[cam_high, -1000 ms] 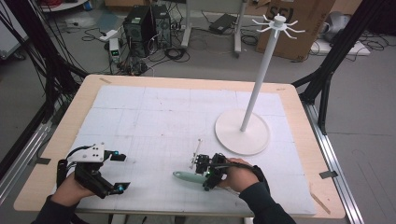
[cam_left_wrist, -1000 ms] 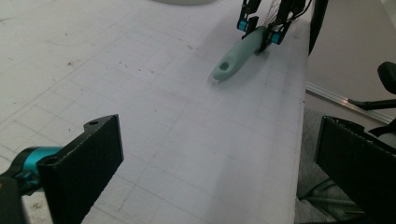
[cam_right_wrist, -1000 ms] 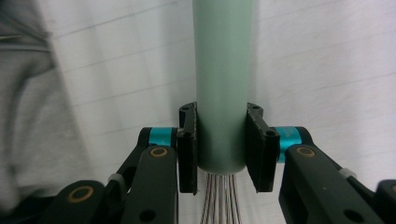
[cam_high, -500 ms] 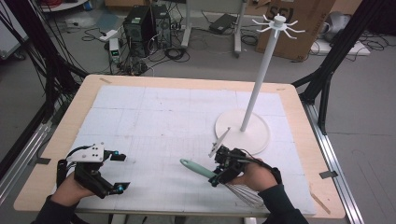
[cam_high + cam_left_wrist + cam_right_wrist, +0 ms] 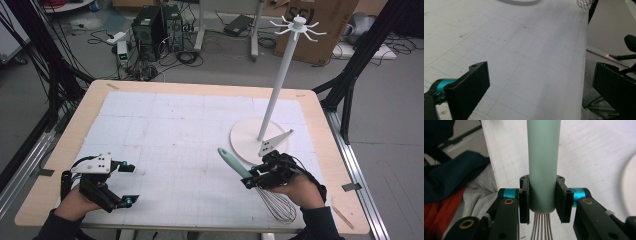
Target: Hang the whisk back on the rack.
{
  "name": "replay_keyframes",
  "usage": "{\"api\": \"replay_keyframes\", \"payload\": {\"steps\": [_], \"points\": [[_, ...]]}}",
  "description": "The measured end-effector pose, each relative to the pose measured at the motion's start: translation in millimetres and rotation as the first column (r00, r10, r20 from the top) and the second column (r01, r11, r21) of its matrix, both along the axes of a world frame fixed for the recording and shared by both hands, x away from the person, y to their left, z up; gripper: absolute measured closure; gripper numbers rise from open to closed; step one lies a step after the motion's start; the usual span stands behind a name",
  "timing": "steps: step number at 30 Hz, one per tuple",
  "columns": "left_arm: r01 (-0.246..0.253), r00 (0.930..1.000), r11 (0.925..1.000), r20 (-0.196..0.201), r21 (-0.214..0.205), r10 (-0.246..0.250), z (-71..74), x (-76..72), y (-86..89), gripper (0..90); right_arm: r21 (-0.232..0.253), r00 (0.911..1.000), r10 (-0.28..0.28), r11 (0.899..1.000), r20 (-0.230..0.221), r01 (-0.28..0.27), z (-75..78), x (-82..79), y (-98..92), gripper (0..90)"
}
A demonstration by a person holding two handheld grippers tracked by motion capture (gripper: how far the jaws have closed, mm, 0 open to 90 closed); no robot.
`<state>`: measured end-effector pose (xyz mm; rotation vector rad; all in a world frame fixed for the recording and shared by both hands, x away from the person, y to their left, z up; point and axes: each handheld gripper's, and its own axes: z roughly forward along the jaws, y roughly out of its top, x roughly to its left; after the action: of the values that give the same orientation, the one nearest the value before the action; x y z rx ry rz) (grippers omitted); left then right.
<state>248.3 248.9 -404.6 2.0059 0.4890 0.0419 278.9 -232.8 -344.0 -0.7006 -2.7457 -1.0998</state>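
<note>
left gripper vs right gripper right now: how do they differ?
The left gripper has its jaws wide apart with nothing between them; the right gripper is shut on the whisk, clamping its pale green handle just above the wires. The left gripper sits low at the table's near left corner; the right gripper is raised beside the white stand's base, handle pointing up and away. Both are hand-held, with black jaws and teal fittings.
</note>
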Motion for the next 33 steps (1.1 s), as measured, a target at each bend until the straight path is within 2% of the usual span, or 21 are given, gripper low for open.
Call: {"api": "replay_keyframes", "payload": {"steps": [6, 11, 13, 17, 24, 27, 30, 33], "points": [[0.002, 1.0, 1.0, 0.001, -0.01, -0.002, 1.0, 0.0, 1.6, 1.9, 0.107, 0.997, -0.063, 0.993, 0.045, 0.058, 15.4, -2.5, -21.3, 69.4], [0.002, 1.0, 0.9999, 0.003, -0.012, -0.002, 1.1, 0.3, 1.9, 1.9, 0.215, 0.9911, -0.112, 0.972, 0.072, 0.094, 27.8, -1.9, -45.0, 69.4], [0.002, 1.0, 0.9999, 0.004, -0.012, -0.002, 1.1, 0.4, 1.8, 1.9, 0.244, 0.9871, -0.14, 0.963, 0.078, 0.117, 33.0, -1.7, -53.4, 69.5], [-0.001, 1.0, 0.9999, 0.006, -0.012, 0.001, 1.2, 0.4, 1.9, 1.9, 0.272, 0.979, -0.174, 0.952, 0.107, 0.139, 42.4, -0.7, -66.5, 69.4], [-0.002, 1.0, 0.9999, 0.005, -0.016, 0.002, 0.9, 0.6, 1.4, 1.9, 0.331, 0.9574, -0.25, 0.924, 0.145, 0.191, 59.6, 2.6, -84.0, 69.4], [0.002, 1.0, 0.9998, 0.006, -0.019, -0.002, 1.3, 0.6, 1.9, 1.9, 0.344, 0.9428, -0.274, 0.918, 0.19, 0.198, 70.1, 4.2, -88.5, 69.4], [0.0, 1.0, 0.9998, 0.005, -0.02, 0.0, 1.2, 0.8, 1.8, 1.9, 0.36, 0.9306, -0.301, 0.908, 0.208, 0.214, 81.1, 7.7, -92.9, 69.4], [0.0, 0.9999, 0.9998, 0.01, -0.018, 0.0, 1.6, 0.7, 2.3, 1.9, 0.385, 0.9156, -0.337, 0.892, 0.219, 0.236, 93.0, 11.9, -99.7, 69.4]]}}
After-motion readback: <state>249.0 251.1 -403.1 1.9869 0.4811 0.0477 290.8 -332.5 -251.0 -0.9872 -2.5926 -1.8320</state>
